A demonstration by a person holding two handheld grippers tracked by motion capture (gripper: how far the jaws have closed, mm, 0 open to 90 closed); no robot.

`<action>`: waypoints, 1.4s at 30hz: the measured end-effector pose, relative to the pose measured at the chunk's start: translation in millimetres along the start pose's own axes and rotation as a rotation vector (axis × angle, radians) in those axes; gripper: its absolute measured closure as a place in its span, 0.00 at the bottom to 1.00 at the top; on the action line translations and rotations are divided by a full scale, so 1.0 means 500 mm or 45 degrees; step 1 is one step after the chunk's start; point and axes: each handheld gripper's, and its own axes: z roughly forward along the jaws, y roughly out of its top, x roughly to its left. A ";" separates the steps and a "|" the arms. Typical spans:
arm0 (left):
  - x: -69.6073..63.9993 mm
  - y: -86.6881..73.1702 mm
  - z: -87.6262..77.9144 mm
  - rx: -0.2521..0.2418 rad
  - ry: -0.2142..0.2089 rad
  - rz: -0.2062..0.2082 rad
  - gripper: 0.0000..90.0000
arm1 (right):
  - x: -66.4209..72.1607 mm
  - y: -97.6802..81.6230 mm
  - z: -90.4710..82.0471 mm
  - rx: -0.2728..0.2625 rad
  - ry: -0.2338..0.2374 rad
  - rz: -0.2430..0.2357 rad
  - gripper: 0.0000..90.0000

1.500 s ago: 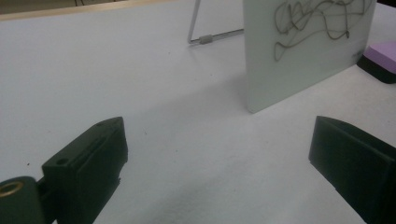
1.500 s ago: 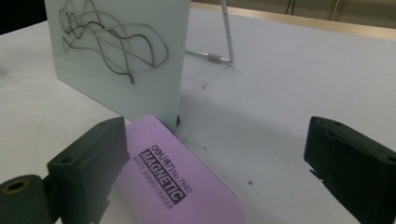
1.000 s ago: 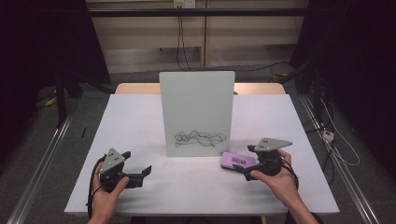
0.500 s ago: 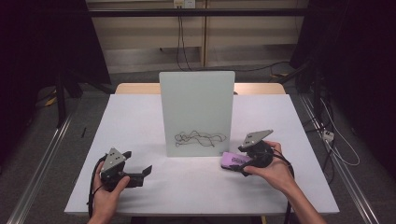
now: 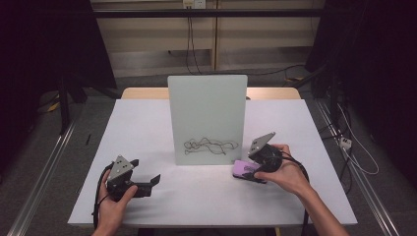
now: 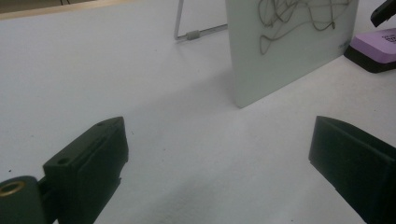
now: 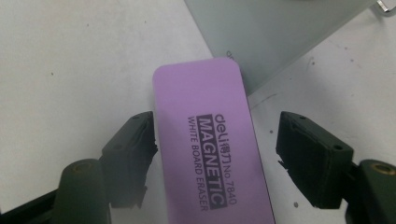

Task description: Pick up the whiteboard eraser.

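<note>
A purple whiteboard eraser [image 5: 243, 169] [image 7: 210, 154] lies flat on the white table [image 5: 147, 128], at the right foot of an upright whiteboard [image 5: 206, 113] that bears a black scribble [image 5: 210, 146]. My right gripper [image 5: 252, 173] [image 7: 217, 126] straddles the eraser. Its jaws have just been closing. In the right gripper view the left pad touches the eraser's side, while a gap remains at the right pad. At the front left my left gripper [image 5: 152, 183] [image 6: 219, 154] rests on the table, wide open, nothing between its jaws. The left gripper view also takes in the board [image 6: 289, 46] and the eraser [image 6: 376, 44].
The board leans on a wire stand [image 6: 187, 35] behind it. Dark floor, rails and cables surround the table. Bare white tabletop lies between my two hands and left of the board.
My right gripper has moved left toward the board's foot, tilted over the eraser, and its jaws have narrowed around it. The left hand has stayed put.
</note>
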 end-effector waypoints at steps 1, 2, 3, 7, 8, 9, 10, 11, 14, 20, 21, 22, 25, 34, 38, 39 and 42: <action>0.000 0.000 0.000 0.001 -0.001 -0.004 0.05 | 0.000 0.000 0.002 0.015 0.007 -0.001 0.31; 0.001 0.000 0.000 0.001 -0.001 -0.004 0.05 | 0.000 0.000 0.007 0.037 0.019 -0.003 0.30; 0.001 0.000 -0.001 0.002 -0.001 -0.002 0.05 | 0.000 0.000 0.010 0.052 0.020 -0.013 0.30; 0.004 -0.002 -0.002 0.004 0.000 -0.001 0.05 | 0.003 0.001 0.017 0.091 0.037 -0.022 0.30; 0.004 -0.002 -0.002 0.004 0.001 0.001 0.05 | 0.003 0.001 0.019 0.104 0.036 -0.036 0.31; 0.004 -0.001 -0.002 0.005 0.001 0.002 0.05 | 0.004 0.003 0.022 0.117 0.054 -0.050 0.35; 0.003 -0.001 -0.002 0.001 0.002 -0.002 0.05 | 0.004 0.004 0.023 0.123 0.051 -0.057 0.35; 0.003 -0.001 -0.002 -0.001 0.003 -0.003 0.05 | 0.004 0.004 0.023 0.123 0.051 -0.057 0.35; 0.003 -0.001 -0.001 0.004 0.003 0.002 0.05 | 0.002 0.009 0.023 0.144 0.051 -0.073 0.39; 0.003 -0.001 0.000 0.002 0.005 -0.001 0.05 | 0.000 0.014 0.024 0.184 0.055 -0.084 0.43; 0.003 -0.001 0.000 0.003 0.005 -0.003 0.05 | -0.001 0.015 0.025 0.190 0.054 -0.086 0.44; 0.003 -0.001 0.000 0.002 0.005 -0.003 0.05 | -0.001 0.015 0.025 0.190 0.054 -0.086 0.44; 0.005 -0.001 -0.002 0.005 0.004 0.001 0.05 | -0.001 0.016 0.024 0.188 0.050 -0.086 0.45; 0.005 -0.002 0.000 0.001 0.008 -0.007 0.05 | 0.000 0.011 0.012 0.126 0.053 -0.044 0.46; 0.005 -0.002 0.000 0.002 0.011 -0.007 0.05 | 0.007 0.005 0.002 0.046 0.039 -0.012 0.46; 0.005 -0.002 0.000 0.002 0.014 -0.008 0.05 | 0.007 0.005 0.002 0.046 0.039 -0.012 0.46; 0.007 -0.003 -0.001 0.011 0.013 -0.003 0.05 | 0.008 -0.001 -0.001 -0.016 0.028 0.008 0.46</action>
